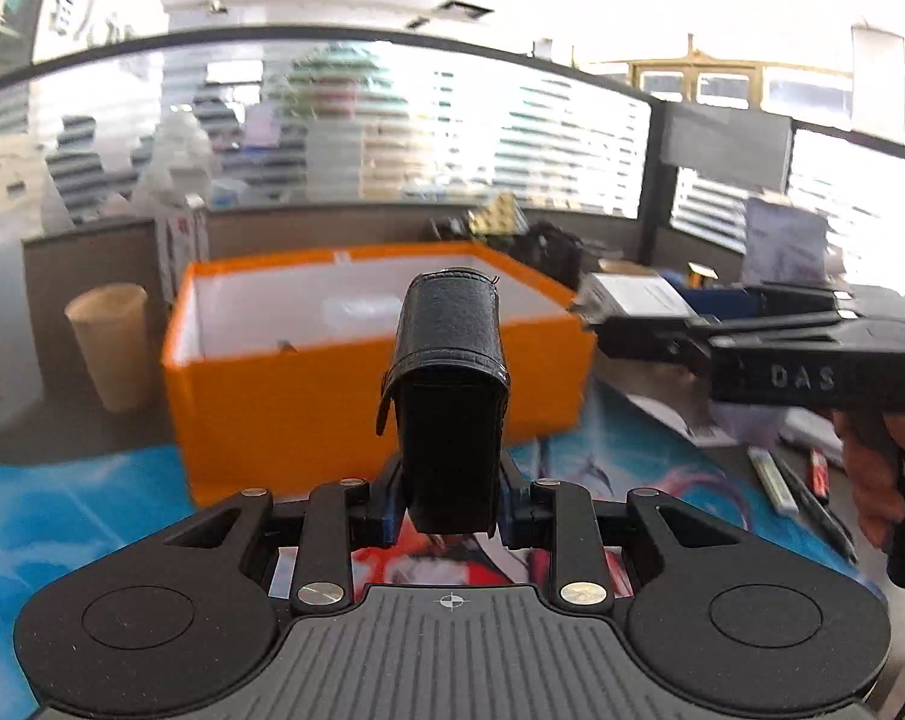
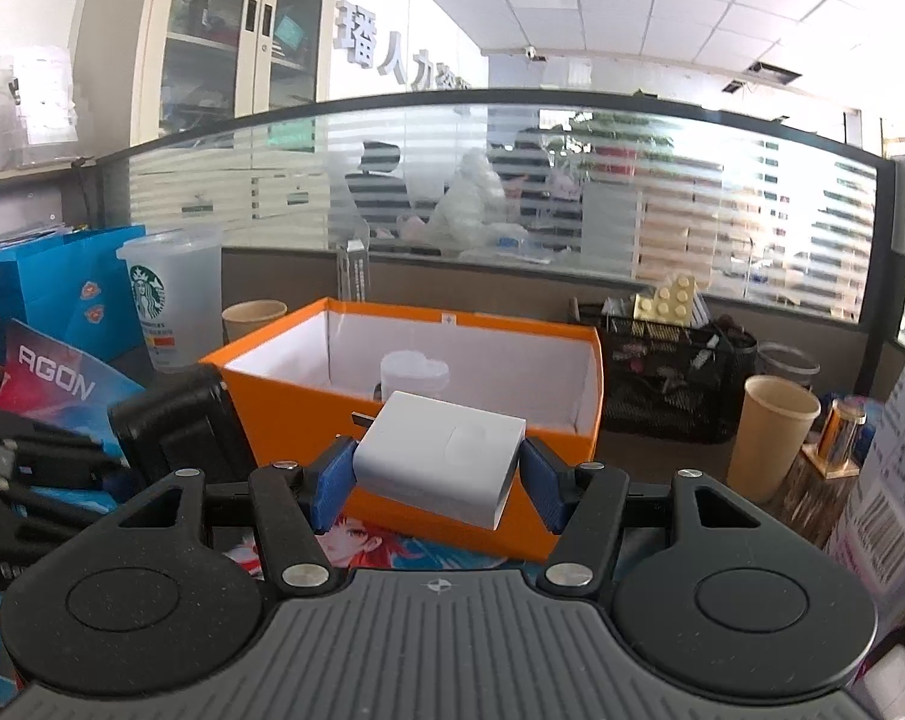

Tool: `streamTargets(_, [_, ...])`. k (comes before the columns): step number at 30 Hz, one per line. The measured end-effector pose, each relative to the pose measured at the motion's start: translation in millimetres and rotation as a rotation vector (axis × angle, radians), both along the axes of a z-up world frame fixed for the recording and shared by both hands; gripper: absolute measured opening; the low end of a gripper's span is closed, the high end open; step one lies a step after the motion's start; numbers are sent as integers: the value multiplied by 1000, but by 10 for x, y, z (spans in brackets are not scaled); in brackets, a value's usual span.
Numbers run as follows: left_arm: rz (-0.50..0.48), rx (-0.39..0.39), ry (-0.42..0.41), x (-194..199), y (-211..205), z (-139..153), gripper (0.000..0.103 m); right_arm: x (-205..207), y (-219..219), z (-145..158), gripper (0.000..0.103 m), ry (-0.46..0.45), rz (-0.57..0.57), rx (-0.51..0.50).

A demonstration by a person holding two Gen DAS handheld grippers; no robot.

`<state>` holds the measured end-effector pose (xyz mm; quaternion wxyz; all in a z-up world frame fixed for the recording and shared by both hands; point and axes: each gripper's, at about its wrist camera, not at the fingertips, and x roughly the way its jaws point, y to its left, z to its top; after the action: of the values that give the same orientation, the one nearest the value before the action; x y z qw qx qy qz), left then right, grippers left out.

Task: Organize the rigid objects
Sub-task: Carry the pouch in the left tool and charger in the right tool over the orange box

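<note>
My left gripper (image 1: 450, 498) is shut on a black leather case (image 1: 449, 384) and holds it upright in front of the open orange box (image 1: 308, 402). My right gripper (image 2: 434, 483) is shut on a white power adapter (image 2: 440, 456) and holds it just before the orange box's near wall (image 2: 284, 414). The box has a white lining and holds a white heart-shaped container (image 2: 413, 372). The right gripper also shows at the right of the left wrist view (image 1: 596, 306), with the adapter (image 1: 638, 294) at the box's right corner. The case shows at the left of the right wrist view (image 2: 176, 426).
A paper cup (image 1: 113, 345) stands left of the box. A Starbucks cup (image 2: 170, 300), a blue bag (image 2: 50, 282) and another paper cup (image 2: 251, 315) are behind left. A black mesh organiser (image 2: 674, 384) and a paper cup (image 2: 770, 438) are to the right. Pens (image 1: 800, 480) lie on the printed mat (image 1: 62, 516).
</note>
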<state>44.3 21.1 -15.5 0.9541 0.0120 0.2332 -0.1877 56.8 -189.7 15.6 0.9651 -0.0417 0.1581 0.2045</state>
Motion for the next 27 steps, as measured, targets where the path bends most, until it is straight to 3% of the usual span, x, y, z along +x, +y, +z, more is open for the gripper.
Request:
streamTargets(12, [46,-1,-93,154,76,352,27,104,-27,250,56,-46,-13,-12])
streamTargets(27, [77,3,-135,472,131,602,27,455,11,517,56,-66,-8,-19])
